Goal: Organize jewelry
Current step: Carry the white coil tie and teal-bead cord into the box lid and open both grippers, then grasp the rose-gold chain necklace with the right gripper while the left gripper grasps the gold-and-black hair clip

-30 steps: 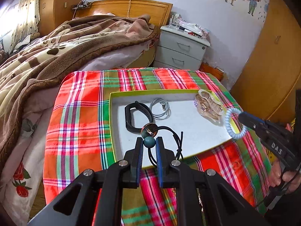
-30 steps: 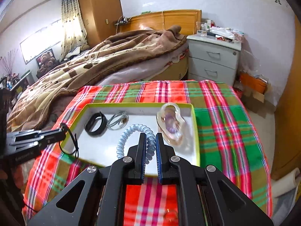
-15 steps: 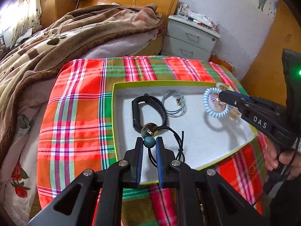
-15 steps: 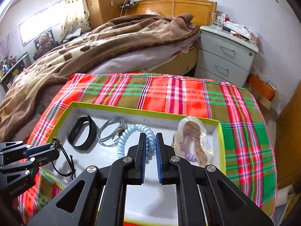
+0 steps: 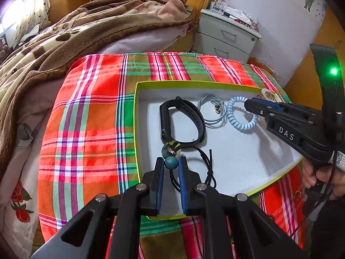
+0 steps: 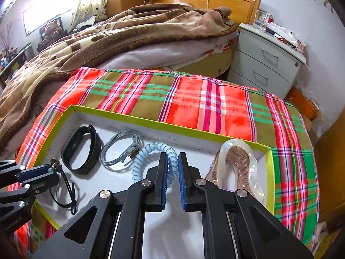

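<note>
A green-rimmed white tray lies on a plaid cloth. In it are a black wristband, a grey cord bracelet and a clear pink hair claw. My left gripper is shut on the teal bead of a black cord necklace at the tray's near edge. My right gripper is shut on a light blue spiral hair tie, low over the tray beside the grey bracelet.
A bed with a brown blanket stands behind and to the left. A grey nightstand is at the back right. The plaid cloth covers the table around the tray.
My right gripper has carried the blue hair tie from the tray's right edge leftward and down, to beside the grey bracelet. My left gripper still holds the bead necklace at the tray's near edge.
</note>
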A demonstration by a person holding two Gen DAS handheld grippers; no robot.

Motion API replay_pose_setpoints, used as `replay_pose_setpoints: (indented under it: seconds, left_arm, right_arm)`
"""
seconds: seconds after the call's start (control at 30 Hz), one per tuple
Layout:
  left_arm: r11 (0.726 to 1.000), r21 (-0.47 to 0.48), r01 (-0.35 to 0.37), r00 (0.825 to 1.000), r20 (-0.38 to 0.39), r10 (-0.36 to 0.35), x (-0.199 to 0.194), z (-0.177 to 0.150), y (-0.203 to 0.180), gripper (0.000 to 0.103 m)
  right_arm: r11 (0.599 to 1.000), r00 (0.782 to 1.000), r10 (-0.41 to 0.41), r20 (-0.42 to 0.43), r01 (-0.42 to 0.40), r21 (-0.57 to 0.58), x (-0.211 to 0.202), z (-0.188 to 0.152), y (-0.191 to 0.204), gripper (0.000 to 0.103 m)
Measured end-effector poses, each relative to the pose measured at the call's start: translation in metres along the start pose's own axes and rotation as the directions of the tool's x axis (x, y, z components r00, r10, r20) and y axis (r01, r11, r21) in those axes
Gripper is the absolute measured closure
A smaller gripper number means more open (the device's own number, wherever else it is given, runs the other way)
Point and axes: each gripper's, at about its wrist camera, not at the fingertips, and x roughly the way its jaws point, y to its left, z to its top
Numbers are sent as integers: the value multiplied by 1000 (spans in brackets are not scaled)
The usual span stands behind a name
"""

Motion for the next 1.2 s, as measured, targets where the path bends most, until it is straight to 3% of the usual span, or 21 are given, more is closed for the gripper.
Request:
replay_pose_setpoints:
  seconds: [0.43, 0.67, 1.0, 1.2]
  left_arm:
    - [1000, 3, 0, 1000, -8, 0, 2, 4, 0, 86]
    - [1000, 0, 15, 1000, -4, -15, 0, 3, -2, 78]
    - [999, -13, 52, 997, 55, -51, -31, -10, -4, 71]
    - [993, 11, 121, 991, 55, -121, -44, -29, -12, 68]
  right_arm:
    - [1000, 1000, -14, 0, 14, -25, 4, 2, 3, 92]
    - [1000, 999, -12, 32, 13, -27, -5, 1, 4, 81]
    - [1000, 993, 27, 118, -29, 13, -53, -22, 0, 76]
    - [998, 988, 39, 149, -47, 50, -79, -48, -3, 75]
